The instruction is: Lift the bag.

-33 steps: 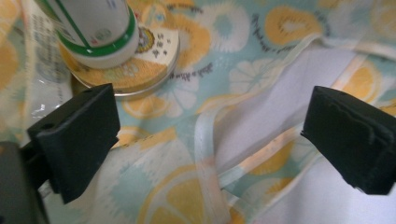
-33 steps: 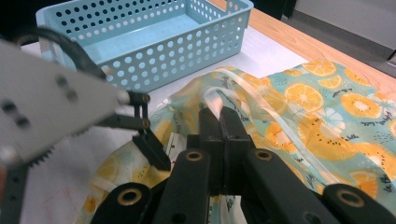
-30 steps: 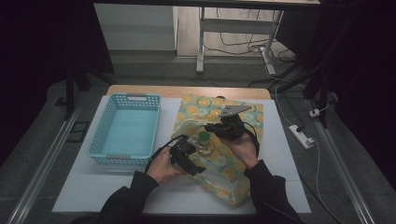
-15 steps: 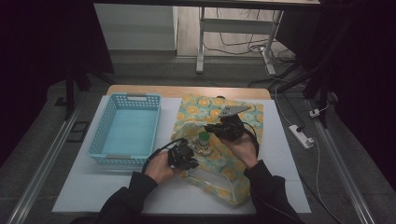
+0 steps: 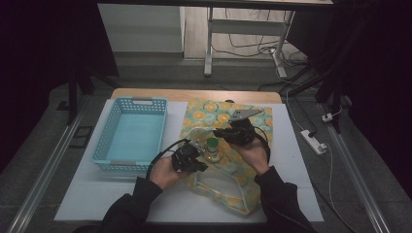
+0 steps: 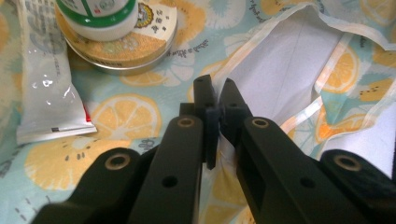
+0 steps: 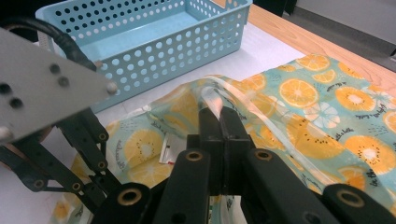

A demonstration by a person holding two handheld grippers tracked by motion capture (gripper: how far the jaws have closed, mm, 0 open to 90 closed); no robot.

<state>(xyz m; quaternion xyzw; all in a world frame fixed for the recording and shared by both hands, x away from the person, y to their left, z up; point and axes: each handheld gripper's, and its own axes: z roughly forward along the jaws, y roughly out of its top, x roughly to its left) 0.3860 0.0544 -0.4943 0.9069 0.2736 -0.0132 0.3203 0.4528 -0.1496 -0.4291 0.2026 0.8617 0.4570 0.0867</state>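
I have both claws pinching the fruit-print cloth bag point(image 5: 228, 160) that lies on the table, and I read the step as holding its mouth open or wrapping it about the things on top of it. My left claw point(image 6: 214, 100) has its jaws drawn almost together on the pale piped rim of the bag, just beside the white lining point(image 6: 285, 70). My right claw point(image 7: 223, 122) has its jaws pressed together on a raised fold of the same rim, on the far side of the bottle from my left one.

Taking the green-capped bottle point(image 5: 212, 145) as my mark: it stands on a round flat tin point(image 6: 126, 44), both resting on the cloth between my two claws. A white sachet point(image 6: 44, 93) lies touching the tin's edge. The blue perforated basket point(image 5: 131, 133) sits well apart from the bottle, beyond my left hand.

To do this well, I would lift both edges together and slowly. The bottle looks top-heavy on that tin, so any uneven pull on the cloth beneath could tip it. I would keep the grips on the piping, where the fabric is thickest.
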